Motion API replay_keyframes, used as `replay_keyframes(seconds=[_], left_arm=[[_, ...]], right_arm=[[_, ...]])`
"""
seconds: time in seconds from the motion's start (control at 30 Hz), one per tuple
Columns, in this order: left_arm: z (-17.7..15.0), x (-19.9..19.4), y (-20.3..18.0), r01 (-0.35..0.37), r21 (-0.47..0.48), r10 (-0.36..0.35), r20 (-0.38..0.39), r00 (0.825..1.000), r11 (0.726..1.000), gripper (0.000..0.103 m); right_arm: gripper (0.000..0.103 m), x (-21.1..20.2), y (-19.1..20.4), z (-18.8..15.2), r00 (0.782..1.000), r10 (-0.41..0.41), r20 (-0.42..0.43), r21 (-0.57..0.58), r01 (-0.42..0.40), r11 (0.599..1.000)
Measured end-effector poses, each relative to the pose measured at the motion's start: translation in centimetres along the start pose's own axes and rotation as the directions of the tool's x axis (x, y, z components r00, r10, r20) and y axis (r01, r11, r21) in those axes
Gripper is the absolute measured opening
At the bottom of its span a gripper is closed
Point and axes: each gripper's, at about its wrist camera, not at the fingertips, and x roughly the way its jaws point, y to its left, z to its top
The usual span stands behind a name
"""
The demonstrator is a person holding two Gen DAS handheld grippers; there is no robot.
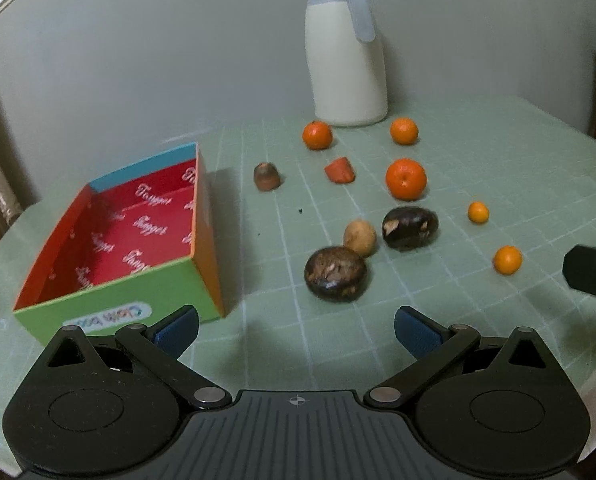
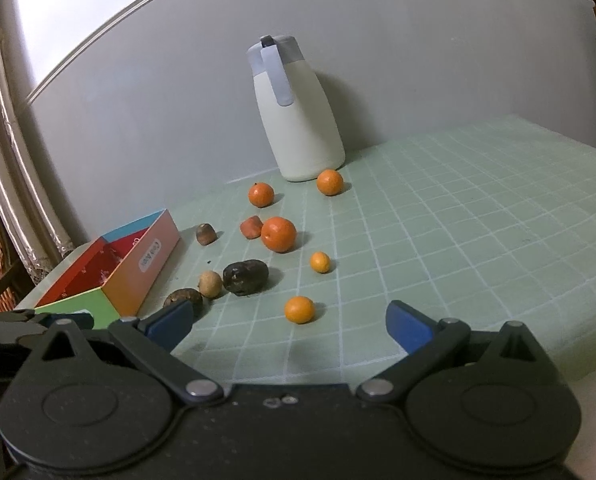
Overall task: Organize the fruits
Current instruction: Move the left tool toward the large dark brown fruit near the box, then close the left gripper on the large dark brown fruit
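An open colourful box [image 1: 137,240] with a red inside sits on the left of the table; it also shows in the right wrist view [image 2: 129,268]. Several fruits lie loose to its right: a big orange [image 1: 406,179], two dark brown fruits [image 1: 335,274] [image 1: 410,227], a tan fruit [image 1: 360,237] and small oranges [image 1: 507,260] [image 1: 478,212]. My left gripper [image 1: 296,326] is open and empty, just before the near dark fruit. My right gripper [image 2: 289,322] is open and empty, just before a small orange [image 2: 299,309].
A cream jug [image 1: 346,60] with a grey lid stands at the back by the wall, with two oranges [image 1: 317,135] [image 1: 404,131] before it. A red-orange piece [image 1: 339,169] and a small brown fruit [image 1: 266,176] lie mid-table. The green checked cloth [image 2: 458,240] covers the table.
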Motion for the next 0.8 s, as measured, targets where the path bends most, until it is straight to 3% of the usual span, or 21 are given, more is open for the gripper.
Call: replay_keyframes(seconds=[0.13,0.37,0.67,0.8], left_arm=[[0.0,-0.1,-0.1,0.007,-0.006,-0.007,0.056,0.998,1.000,0.103],[-0.2,1.8,0.0,0.069,-0.044,-0.070,-0.030,0.997,0.997,0.103],[0.4,2.6,-0.5,0.031,-0.028,-0.032,-0.003,0.999,0.999,0.103],[1.0,3.3,-0.7,0.075,-0.031,-0.075,-0.012,0.997,0.997,0.103]], right_arm=[[0.103,-0.1,0.3,0.1,1.000,0.010,0.009,-0.014,-0.010,1.000],[0.103,-0.1,0.4,0.3,1.000,0.022,0.018,-0.022,-0.021,1.000],[0.103,0.1,0.6,0.2,0.999,0.031,0.014,-0.037,-0.030,0.999],[0.103,0.1,0.9,0.2,0.999,0.033,0.014,-0.054,-0.033,0.998]])
